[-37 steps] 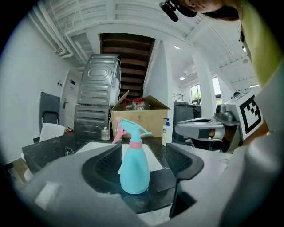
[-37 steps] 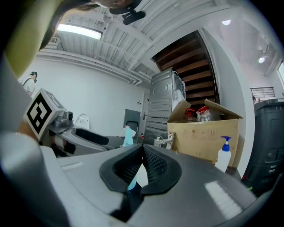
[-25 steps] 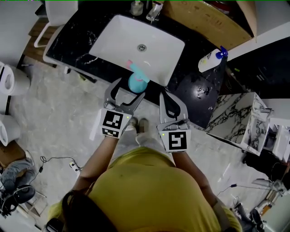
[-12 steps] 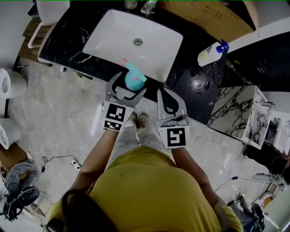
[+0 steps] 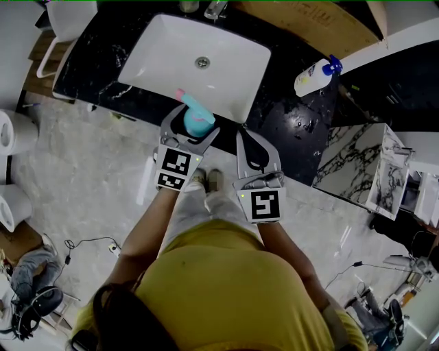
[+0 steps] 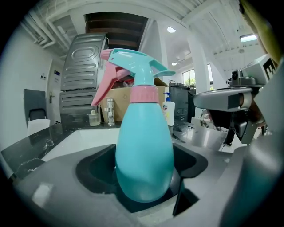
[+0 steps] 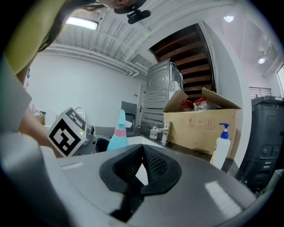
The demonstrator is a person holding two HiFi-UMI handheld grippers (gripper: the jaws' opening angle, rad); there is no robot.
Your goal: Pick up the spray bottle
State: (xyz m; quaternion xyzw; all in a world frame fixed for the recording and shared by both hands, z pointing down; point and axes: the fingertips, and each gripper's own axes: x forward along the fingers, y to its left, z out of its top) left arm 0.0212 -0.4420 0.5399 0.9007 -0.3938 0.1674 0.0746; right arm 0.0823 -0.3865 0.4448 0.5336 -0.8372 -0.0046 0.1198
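Note:
A teal spray bottle with a pink trigger stands upright on the front rim of the white sink. My left gripper reaches around it. In the left gripper view the bottle fills the pocket between the jaws of the left gripper. The jaws are closing with the bottle between them, and dark gaps still show on both sides. My right gripper is held beside it over the black counter, shut and holding nothing. In the right gripper view the bottle stands to the left of the right gripper.
A white pump bottle stands on the counter to the right, in front of a cardboard box. The faucet is at the sink's far edge. A marble-patterned box sits to the right, below the counter.
My left gripper has pushed forward and down around the bottle, which stayed on the sink rim. The right gripper has barely moved.

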